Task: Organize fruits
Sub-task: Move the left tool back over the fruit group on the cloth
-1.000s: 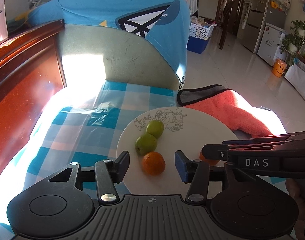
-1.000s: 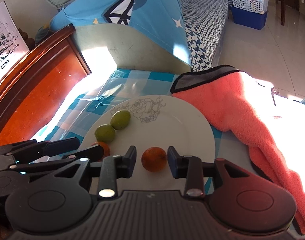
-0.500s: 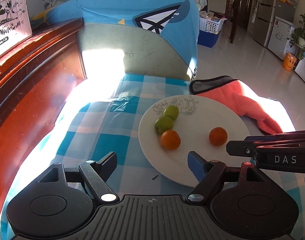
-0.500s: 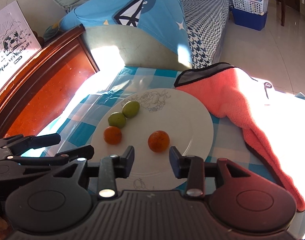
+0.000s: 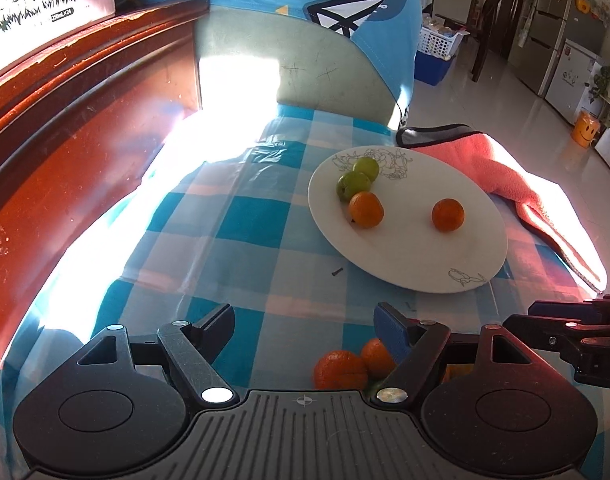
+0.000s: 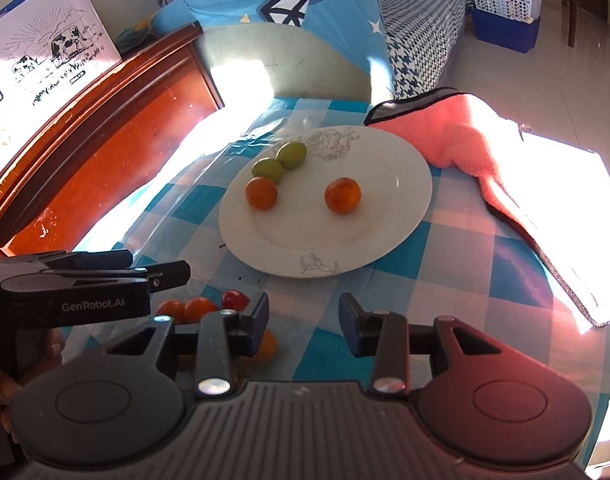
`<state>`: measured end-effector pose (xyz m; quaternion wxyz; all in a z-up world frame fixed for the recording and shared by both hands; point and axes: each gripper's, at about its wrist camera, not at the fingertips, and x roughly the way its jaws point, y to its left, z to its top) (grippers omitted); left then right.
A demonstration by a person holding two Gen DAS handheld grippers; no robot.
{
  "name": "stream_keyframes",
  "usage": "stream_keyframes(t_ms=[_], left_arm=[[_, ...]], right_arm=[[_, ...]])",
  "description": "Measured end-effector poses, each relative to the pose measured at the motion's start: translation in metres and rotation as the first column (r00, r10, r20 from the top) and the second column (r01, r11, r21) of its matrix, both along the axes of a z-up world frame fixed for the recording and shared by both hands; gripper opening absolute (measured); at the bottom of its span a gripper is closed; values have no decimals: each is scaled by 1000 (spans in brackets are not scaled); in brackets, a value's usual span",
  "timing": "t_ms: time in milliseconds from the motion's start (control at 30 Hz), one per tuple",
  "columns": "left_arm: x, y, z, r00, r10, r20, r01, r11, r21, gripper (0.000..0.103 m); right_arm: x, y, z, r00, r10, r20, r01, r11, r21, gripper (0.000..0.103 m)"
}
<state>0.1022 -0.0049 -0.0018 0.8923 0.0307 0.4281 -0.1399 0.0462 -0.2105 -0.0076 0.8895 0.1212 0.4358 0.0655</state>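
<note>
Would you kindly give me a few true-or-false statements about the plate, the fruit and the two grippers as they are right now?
1. The plate holds two oranges and two green fruits. True.
2. The two green fruits lie far apart on opposite rims. False: they lie side by side near the rose drawing.
3. The right gripper is shut on an orange. False: it is open and empty.
4. More fruit lies on the checked cloth off the plate. True.
5. The left gripper holds nothing between its fingers. True.
6. The pink towel covers the oranges. False: it lies beside the plate.
</note>
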Motion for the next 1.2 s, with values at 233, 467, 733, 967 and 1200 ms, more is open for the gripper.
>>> stream_keyframes(t_ms=[233, 467, 733, 967, 1200], left_arm=[[-13, 12, -6, 1000, -5, -23, 5, 1000, -17, 75], [-15, 13, -11, 999, -12, -35, 12, 1000, -24, 70], [-16, 7, -16, 997, -57, -44, 55, 998, -39, 63], [-18, 1, -18, 995, -92, -34, 90, 994, -59, 63], [-18, 2, -17, 994, -103, -38, 99, 991, -84, 52]], right_arm=[[-26, 3, -4, 1000, -13, -23, 13, 1000, 18, 40], [-36, 9, -13, 998, -5, -68, 7, 1000, 20, 40], [-33, 17, -22, 995, 22, -94, -22, 1000, 3, 40], [-31, 21, -25, 995, 24, -96, -26, 999, -20, 34], [-31, 21, -24, 995, 27, -92, -28, 1000, -13, 30]])
